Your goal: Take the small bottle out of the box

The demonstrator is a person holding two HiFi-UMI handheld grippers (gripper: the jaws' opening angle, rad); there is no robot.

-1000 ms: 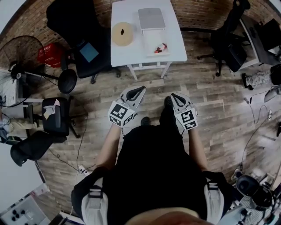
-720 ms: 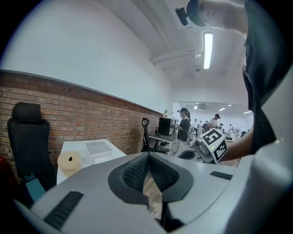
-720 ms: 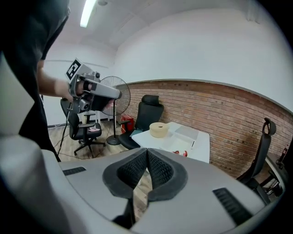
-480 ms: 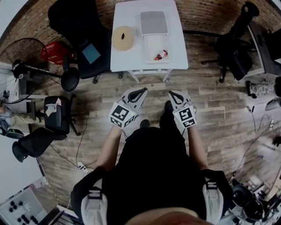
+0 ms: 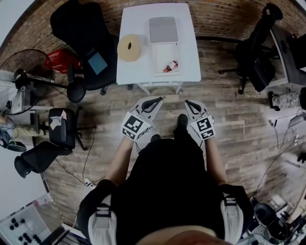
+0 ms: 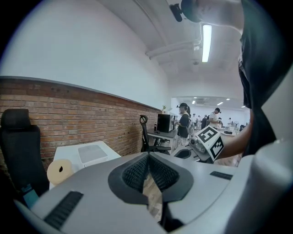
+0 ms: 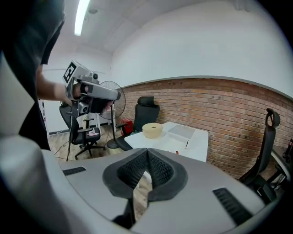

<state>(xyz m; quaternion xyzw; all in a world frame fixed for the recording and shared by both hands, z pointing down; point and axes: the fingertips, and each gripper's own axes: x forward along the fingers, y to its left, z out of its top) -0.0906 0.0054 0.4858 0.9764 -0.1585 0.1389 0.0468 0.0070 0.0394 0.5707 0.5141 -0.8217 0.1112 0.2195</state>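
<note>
Plank floor (image 5: 229, 103), brick wall (image 5: 215, 14) along the frame top. Left gripper (image 5: 156, 99) and right gripper (image 5: 188, 102) sit side by side at centre, both clenched on nothing, tips meeting. Bare floor separates them from the white table (image 5: 131, 67) above. On it, an open box (image 5: 161, 55) holds the small bottle (image 5: 170, 66) near its lower edge, with a tape roll (image 5: 129, 47) to the left. A black chair (image 5: 81, 28) crowds the table's left side. Only the head view looks into the box; the left gripper view adds distant people (image 6: 184, 119).

No readable text; left gripper (image 5: 155, 100), right gripper (image 5: 189, 103) cubes carry pattern markers only.
</note>
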